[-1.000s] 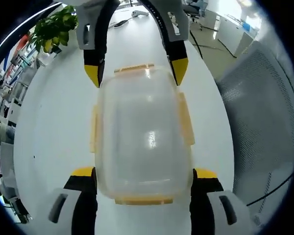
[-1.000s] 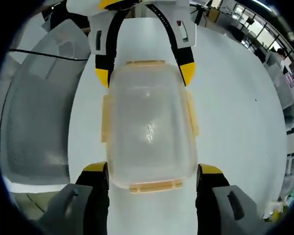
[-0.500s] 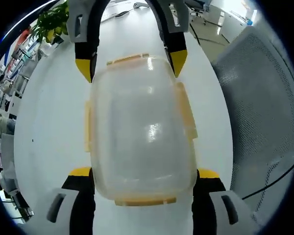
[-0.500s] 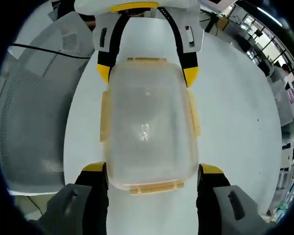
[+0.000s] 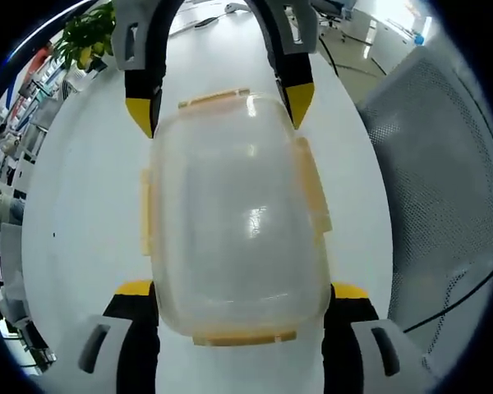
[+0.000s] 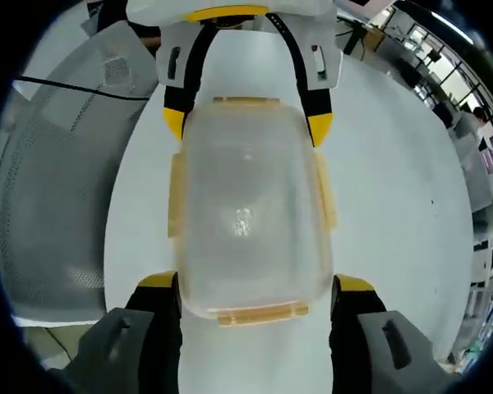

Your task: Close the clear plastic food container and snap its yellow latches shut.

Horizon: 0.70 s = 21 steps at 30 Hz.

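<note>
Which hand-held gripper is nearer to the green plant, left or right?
Right, it seems. In the left gripper view, the right hand-held gripper sits at the container's far end, toward the plant; the left hand-held gripper sits at its near end.

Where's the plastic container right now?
On the white table, the container sits between the left gripper and the right gripper.

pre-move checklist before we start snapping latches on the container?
1. Lid on the clear container: ok, it sits over the base.
2. Yellow latches snapped: cannot tell.
3. Left gripper straddling one end, jaws apart: ok.
4. Right gripper straddling the other end, jaws apart: ok.
5. Container resting on the white table: ok.
6. Jaws touching the container walls: cannot tell.
</note>
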Each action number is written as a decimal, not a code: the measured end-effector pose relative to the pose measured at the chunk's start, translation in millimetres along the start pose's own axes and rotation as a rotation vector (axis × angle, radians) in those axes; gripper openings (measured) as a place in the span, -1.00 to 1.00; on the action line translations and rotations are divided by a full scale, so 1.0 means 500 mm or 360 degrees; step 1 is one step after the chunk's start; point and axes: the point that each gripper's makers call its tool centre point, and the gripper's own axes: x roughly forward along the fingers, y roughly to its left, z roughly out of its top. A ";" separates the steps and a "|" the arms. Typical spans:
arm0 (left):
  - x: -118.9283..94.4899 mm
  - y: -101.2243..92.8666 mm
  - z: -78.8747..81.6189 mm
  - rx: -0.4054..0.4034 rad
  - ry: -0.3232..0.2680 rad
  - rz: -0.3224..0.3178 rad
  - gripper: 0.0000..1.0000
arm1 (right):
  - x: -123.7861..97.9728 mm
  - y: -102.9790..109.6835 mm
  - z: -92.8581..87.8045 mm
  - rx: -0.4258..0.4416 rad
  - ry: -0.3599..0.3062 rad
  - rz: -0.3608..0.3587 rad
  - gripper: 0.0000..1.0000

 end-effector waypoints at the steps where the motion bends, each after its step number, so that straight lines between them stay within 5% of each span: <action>1: 0.001 0.005 -0.001 0.0000 0.0001 -0.0001 0.60 | 0.000 -0.004 0.000 0.0002 -0.0003 0.0000 0.41; 21: 0.016 0.122 -0.001 0.0016 0.0021 -0.0002 0.60 | 0.010 -0.125 -0.012 0.0022 -0.0027 0.0006 0.42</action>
